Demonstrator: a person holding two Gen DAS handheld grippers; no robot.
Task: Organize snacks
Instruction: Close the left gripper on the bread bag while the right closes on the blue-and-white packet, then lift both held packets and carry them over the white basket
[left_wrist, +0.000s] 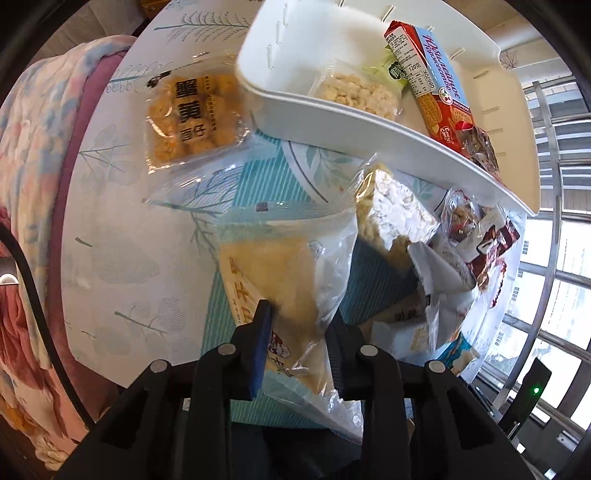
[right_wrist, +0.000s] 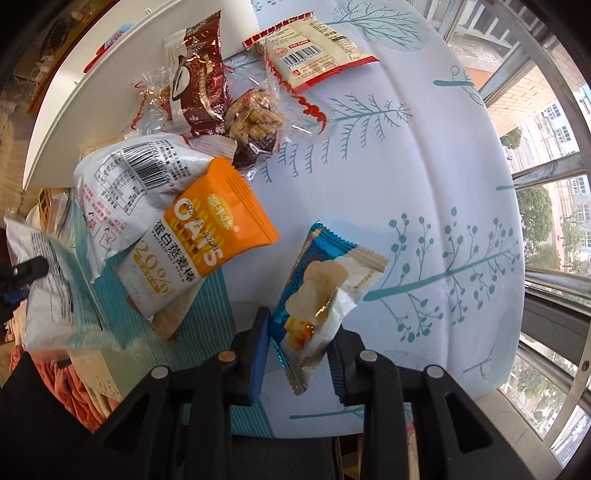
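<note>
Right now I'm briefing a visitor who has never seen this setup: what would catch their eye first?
Each tool grips a snack: the left tool pinches a clear bag of pale yellow snack, the right tool a blue-and-white wafer packet, both held over the leaf-print tablecloth. Next comes the bright orange oat bar packet lying amid loose snacks, and the white bin already holding a red-and-blue biscuit pack.

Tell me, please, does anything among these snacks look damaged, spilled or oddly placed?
Nothing looks spilled or torn. The loose packets lie jumbled: the orange oat bar packet overlaps a white pouch. The white tray sits tilted, holding only a few items.
</note>
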